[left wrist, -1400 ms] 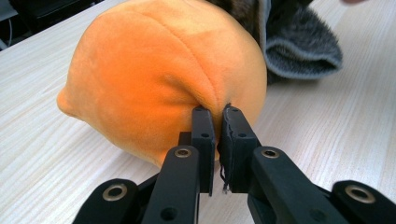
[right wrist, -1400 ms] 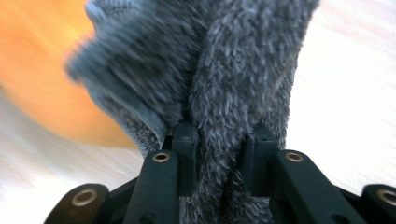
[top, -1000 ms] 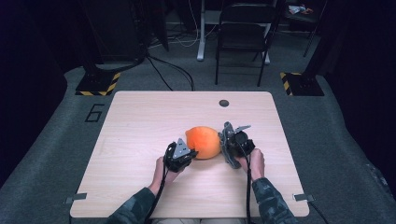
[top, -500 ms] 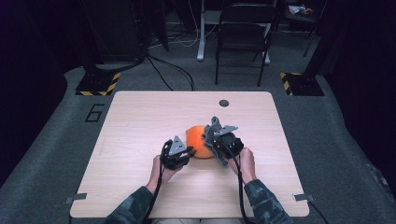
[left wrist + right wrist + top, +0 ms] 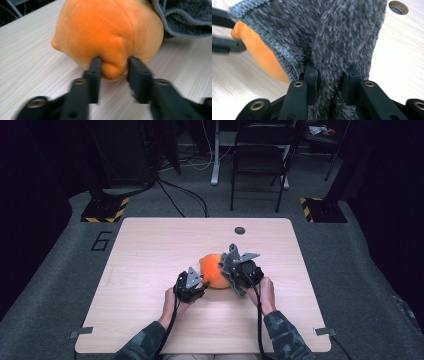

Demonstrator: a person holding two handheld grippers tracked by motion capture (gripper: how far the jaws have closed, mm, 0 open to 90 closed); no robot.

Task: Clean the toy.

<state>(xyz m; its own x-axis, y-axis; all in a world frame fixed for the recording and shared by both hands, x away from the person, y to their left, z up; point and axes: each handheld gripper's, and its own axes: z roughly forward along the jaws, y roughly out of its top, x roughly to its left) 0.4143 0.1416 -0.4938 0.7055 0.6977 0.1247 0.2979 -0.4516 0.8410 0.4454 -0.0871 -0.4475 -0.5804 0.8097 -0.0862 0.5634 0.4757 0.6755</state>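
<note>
Wooden table (image 5: 150, 250); grey cloth (image 5: 332, 37) half-sheathing orange plush (image 5: 107, 32).

The orange plush toy (image 5: 107, 35) is soft velour-like cloth, matt and short-napped, with stitched seams dimpling its skin; the grey fleece cloth (image 5: 332, 37) looks thick and shaggy, its long fibres fuzzy, its edge finished in a knitted, ribbed hem; the table (image 5: 150, 250) has a pale wood-grain laminate top, smooth with a faint sheen, fine streaks running along it; a dark round cable hole (image 5: 398, 7) in it has a dull rim; the left gripper (image 5: 113, 71) and right gripper (image 5: 330, 75) have matt black plastic jaws, slightly grainy, set with small brassy metal screw inserts; the floor (image 5: 50, 285) is grey carpet, rough and dull.
</note>
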